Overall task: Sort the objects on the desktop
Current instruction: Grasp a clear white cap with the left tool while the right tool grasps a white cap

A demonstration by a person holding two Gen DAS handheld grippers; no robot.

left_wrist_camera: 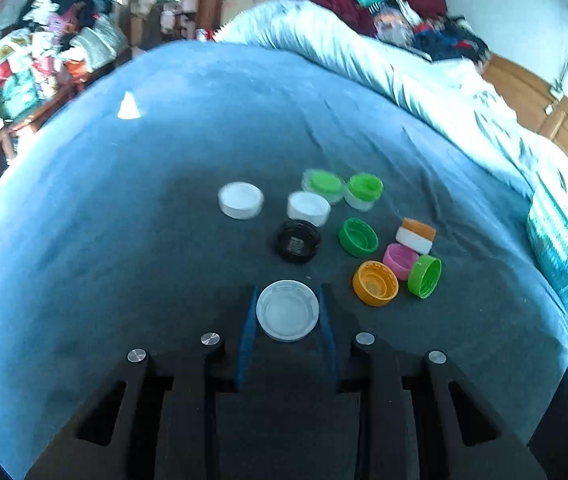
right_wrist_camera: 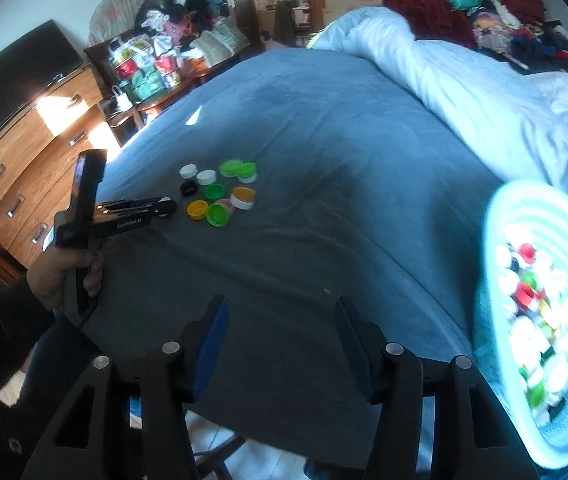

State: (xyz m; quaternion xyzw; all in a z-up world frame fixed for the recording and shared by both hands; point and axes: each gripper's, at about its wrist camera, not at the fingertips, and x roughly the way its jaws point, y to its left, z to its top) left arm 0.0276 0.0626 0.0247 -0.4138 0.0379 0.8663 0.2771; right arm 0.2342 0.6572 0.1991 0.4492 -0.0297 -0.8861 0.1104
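Left wrist view: our left gripper [left_wrist_camera: 287, 312] has its blue pads around the translucent white plastic cap [left_wrist_camera: 287, 310], seemingly pinched though contact is hard to confirm. We lift straight, avoiding the black ribbed cap [left_wrist_camera: 298, 241]. Right gripper [right_wrist_camera: 282, 338] hangs wide open, empty, beside the pale green woven basket [right_wrist_camera: 496, 240].

clear cap [left_wrist_camera: 287, 311]: translucent white, open side up, held between the left gripper [left_wrist_camera: 288, 300] fingers
loose caps [left_wrist_camera: 358, 232]: white, green, black, orange, pink; clustered on the blue bedsheet [left_wrist_camera: 164, 184], some upturned
basket [right_wrist_camera: 496, 240]: pale woven, filled with mixed caps, at the bed's right edge
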